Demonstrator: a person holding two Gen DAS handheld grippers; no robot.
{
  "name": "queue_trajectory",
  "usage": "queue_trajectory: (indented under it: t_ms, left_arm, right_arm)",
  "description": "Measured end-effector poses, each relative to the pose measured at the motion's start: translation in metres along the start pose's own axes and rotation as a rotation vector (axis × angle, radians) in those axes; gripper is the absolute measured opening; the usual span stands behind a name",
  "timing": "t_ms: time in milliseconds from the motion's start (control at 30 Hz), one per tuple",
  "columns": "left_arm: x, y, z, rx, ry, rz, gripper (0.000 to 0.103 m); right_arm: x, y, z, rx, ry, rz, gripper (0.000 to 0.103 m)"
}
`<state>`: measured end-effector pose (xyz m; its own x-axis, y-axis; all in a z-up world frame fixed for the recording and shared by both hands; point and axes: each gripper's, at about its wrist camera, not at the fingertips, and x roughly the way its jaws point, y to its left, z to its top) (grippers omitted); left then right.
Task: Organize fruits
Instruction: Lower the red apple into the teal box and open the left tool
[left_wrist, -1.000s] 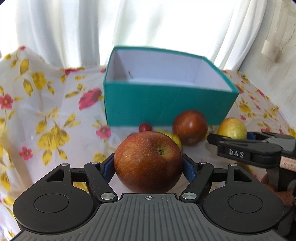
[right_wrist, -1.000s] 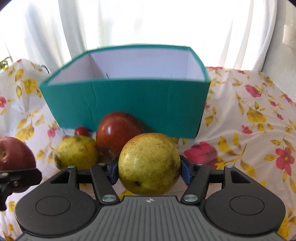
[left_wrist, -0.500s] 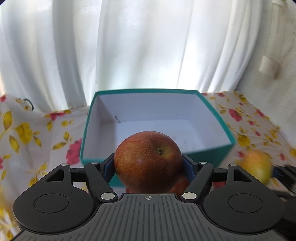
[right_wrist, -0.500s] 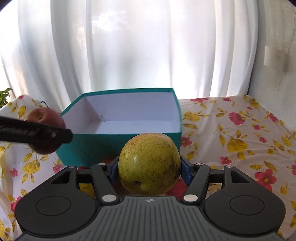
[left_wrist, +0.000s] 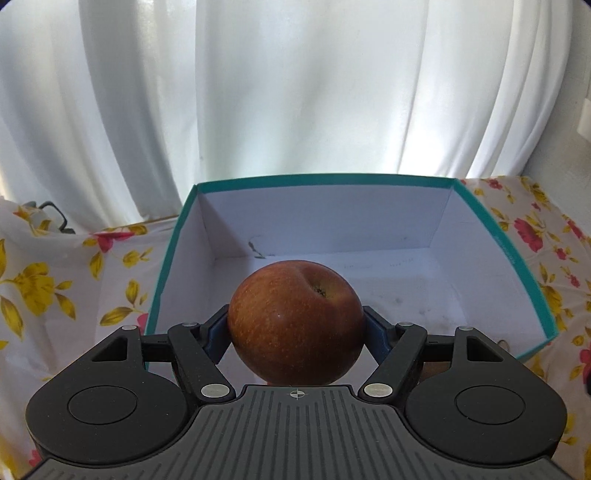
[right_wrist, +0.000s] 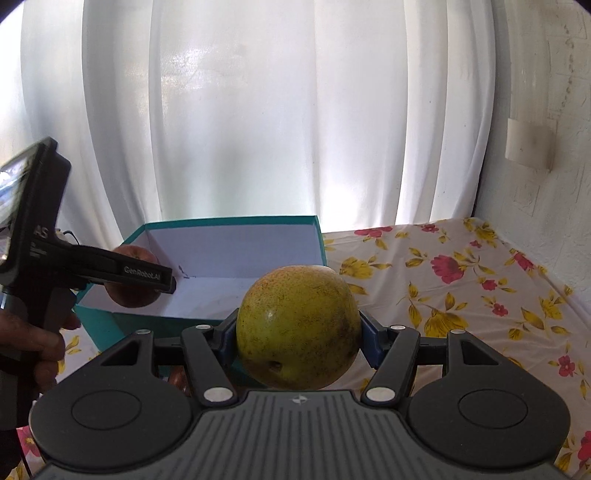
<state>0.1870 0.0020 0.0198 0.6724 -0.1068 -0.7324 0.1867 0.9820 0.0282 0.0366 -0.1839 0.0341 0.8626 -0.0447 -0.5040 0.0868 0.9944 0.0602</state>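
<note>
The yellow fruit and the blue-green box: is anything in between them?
No, just air. In the right wrist view the yellow fruit, held in the right gripper, hangs short of the box, by its near right corner.

My left claw (left_wrist: 295, 328) grips a red apple (left_wrist: 295, 323) above the open teal box (left_wrist: 498, 236); my right claw (right_wrist: 297, 332) grips a speckled yellow-green fruit (right_wrist: 297, 326) short of the box's near wall.

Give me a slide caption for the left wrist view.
Left hand-held gripper holds a round red apple above the open teal cardboard box.
</note>
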Motion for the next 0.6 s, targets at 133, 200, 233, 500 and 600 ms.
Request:
queue_trajectory:
  t_ms: [133, 200, 233, 500, 600]
  left_arm:
    - [0.017, 0.002, 0.0, -0.004, 0.036, -0.001, 0.077]
    - [0.023, 0.002, 0.0, 0.0, 0.048, 0.003, 0.077]
    - [0.026, 0.003, -0.001, 0.0, 0.056, 0.0, 0.077]
    - [0.056, 0.007, -0.005, -0.018, 0.159, 0.004, 0.077]
    - [0.065, 0.009, -0.008, -0.025, 0.185, 0.013, 0.077]
  right_arm:
    - [0.002, -0.002, 0.003, 0.007, -0.012, -0.006, 0.063]
    - [0.003, -0.003, 0.005, 0.012, -0.013, -0.01, 0.063]
    - [0.004, -0.003, 0.005, 0.012, -0.013, -0.011, 0.063]
    - [0.003, 0.0, 0.006, -0.001, -0.013, -0.016, 0.063]
    - [0.006, 0.001, 0.007, -0.003, -0.01, -0.014, 0.063]
